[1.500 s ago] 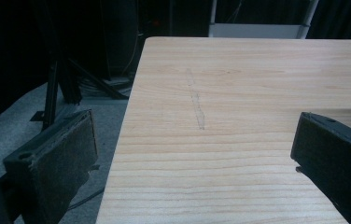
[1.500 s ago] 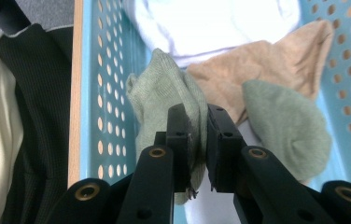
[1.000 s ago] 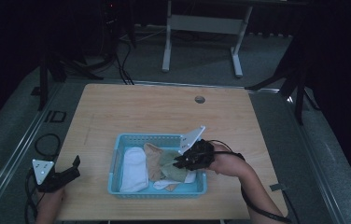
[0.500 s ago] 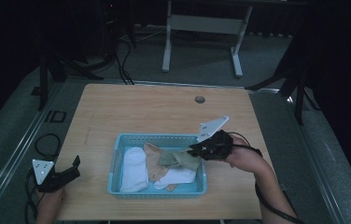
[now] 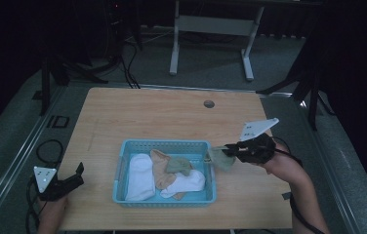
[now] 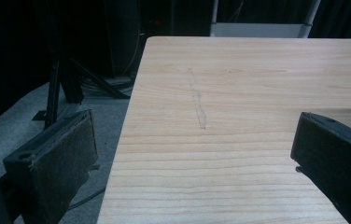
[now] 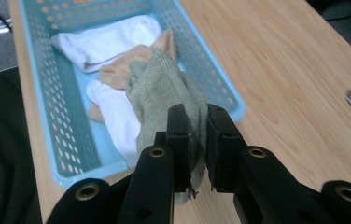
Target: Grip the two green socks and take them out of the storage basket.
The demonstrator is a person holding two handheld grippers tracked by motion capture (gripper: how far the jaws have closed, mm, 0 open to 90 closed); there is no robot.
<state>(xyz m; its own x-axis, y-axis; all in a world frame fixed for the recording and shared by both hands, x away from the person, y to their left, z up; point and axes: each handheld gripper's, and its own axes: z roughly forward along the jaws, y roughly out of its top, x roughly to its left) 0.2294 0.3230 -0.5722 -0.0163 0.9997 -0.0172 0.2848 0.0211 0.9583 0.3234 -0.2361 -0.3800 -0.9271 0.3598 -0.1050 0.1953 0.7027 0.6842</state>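
- Green sock hangs pinched in your right gripper, at the basket's three o'clock rim.
- Left gripper idles open at eight o'clock on the worktop.

basket mid-table | socks inside | held sock just right of basket

Knitted cloth sock, perforated glossy plastic basket, matt wood-grain table.
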